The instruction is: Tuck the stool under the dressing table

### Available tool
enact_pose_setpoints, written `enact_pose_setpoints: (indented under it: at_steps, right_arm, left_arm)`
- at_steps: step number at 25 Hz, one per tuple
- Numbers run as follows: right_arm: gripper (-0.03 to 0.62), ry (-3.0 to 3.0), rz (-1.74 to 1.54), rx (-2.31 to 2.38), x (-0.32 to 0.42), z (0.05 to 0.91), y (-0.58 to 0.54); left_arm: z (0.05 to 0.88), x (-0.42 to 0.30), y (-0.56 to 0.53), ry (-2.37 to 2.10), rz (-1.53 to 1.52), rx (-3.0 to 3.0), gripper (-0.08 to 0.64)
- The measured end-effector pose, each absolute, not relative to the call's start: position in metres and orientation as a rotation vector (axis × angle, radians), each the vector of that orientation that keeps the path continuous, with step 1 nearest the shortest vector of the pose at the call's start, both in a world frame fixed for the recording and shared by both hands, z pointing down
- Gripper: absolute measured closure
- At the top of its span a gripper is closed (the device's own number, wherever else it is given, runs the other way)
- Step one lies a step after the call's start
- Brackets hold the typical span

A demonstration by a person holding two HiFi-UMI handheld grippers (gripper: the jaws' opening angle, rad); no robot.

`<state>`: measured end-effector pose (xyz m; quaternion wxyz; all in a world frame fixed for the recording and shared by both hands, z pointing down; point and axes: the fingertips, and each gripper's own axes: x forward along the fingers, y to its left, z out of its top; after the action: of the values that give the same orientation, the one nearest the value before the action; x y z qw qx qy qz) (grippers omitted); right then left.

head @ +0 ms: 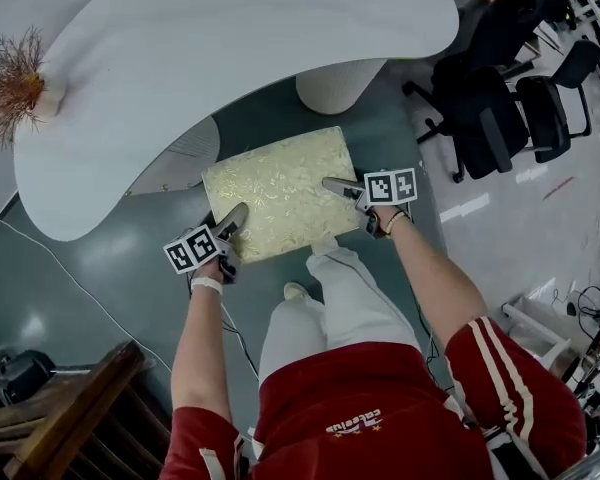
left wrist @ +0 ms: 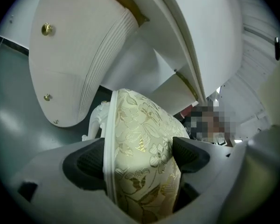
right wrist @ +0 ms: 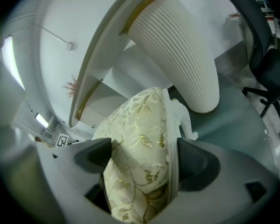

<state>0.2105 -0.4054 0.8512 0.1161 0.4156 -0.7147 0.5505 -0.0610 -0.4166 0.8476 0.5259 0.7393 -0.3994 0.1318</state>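
Observation:
The stool [head: 280, 193] has a cream cushion with a gold leaf pattern and white carved legs. It stands on the green floor, partly under the white curved dressing table [head: 230, 38]. My left gripper [head: 232, 218] holds the stool's near left corner. In the left gripper view the cushion [left wrist: 140, 139] fills the gap of that gripper [left wrist: 137, 157], and both pads touch it. My right gripper [head: 335, 185] holds the stool's right edge. In the right gripper view this gripper [right wrist: 142, 160] has its pads against the cushion [right wrist: 140, 134]. One white leg [right wrist: 184, 120] shows below the cushion.
The table rests on a ribbed white pedestal [head: 338, 83] behind the stool and on a ribbed drawer unit [head: 180, 163] to its left. Black office chairs [head: 500, 98] stand at the right. A dried plant [head: 15, 78] is far left, dark wooden furniture [head: 60, 418] near left.

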Motion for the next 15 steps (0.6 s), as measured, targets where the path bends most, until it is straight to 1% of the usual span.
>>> enact_pose_setpoints:
  at_steps: [7,15]
  right_arm:
    - [0.158,-2.107,1.601,1.209,0.199,0.929,-0.466]
    - [0.155,-2.149,1.518,1.211,0.196,0.973,-0.522]
  left_arm:
    - [0.921,-0.072,-0.476,-0.998,0.291,1.784,0.11]
    - [0.973,-0.071,-0.525,-1.01,0.271,1.799,0.107]
